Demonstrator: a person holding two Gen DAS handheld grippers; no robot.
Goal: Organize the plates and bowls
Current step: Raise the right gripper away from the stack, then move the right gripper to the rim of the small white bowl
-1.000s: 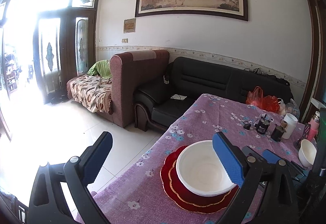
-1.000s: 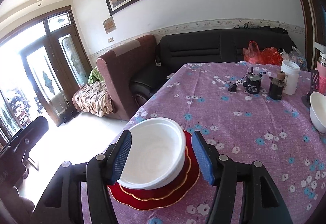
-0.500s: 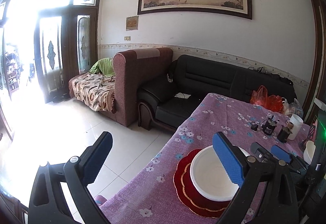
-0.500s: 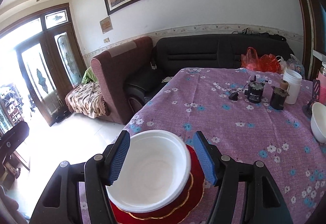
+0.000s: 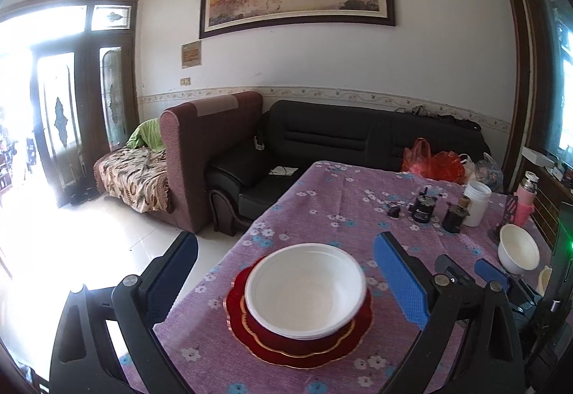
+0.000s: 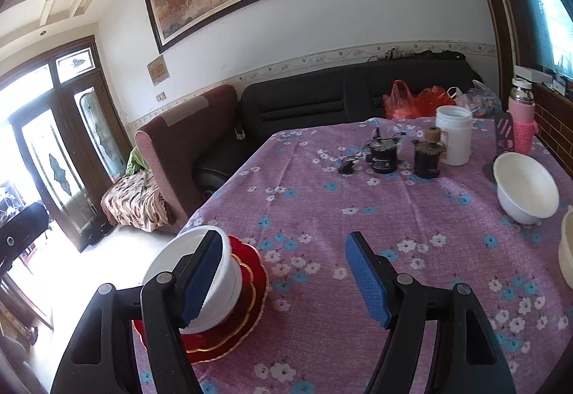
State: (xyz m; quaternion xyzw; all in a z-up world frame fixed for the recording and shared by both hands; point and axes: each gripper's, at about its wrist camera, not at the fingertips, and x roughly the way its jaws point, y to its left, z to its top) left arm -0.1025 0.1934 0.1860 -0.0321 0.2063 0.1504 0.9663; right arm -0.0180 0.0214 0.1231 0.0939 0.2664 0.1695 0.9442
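From the left wrist view, the left gripper [image 5: 286,272] stands wide open with nothing between its blue pads, which flank the stack without touching it. At 6 o'clock on the bench [image 5: 343,215], draped in a purple floral cloth, a large white bowl [image 5: 304,288] sits on a small red plate [image 5: 265,326], which rests on a bigger red plate with a gold scalloped edge [image 5: 297,356]. Toward 3 o'clock the blue pads of the right gripper [image 5: 465,268] show behind the left one's right finger. At 3 o'clock, near the bench's right side, a smaller white bowl [image 5: 519,251] stands upright, apart from the stack. Further back, around 2 o'clock, stand two dark jars [image 5: 422,206], a white tub [image 5: 476,202] and a pink flask [image 5: 524,200].

From the right wrist view, the stack lies at 8 o'clock, partly hidden by the gripper's left finger; the finger is in front of the white bowl's rim, and I cannot tell whether it touches. The right gripper's jaws have just been opening and now stand apart over bare cloth at 6 o'clock, holding nothing. The smaller white bowl sits at 3 o'clock, and the rim of a cream dish [image 6: 566,251] peeks in at the right edge just below it
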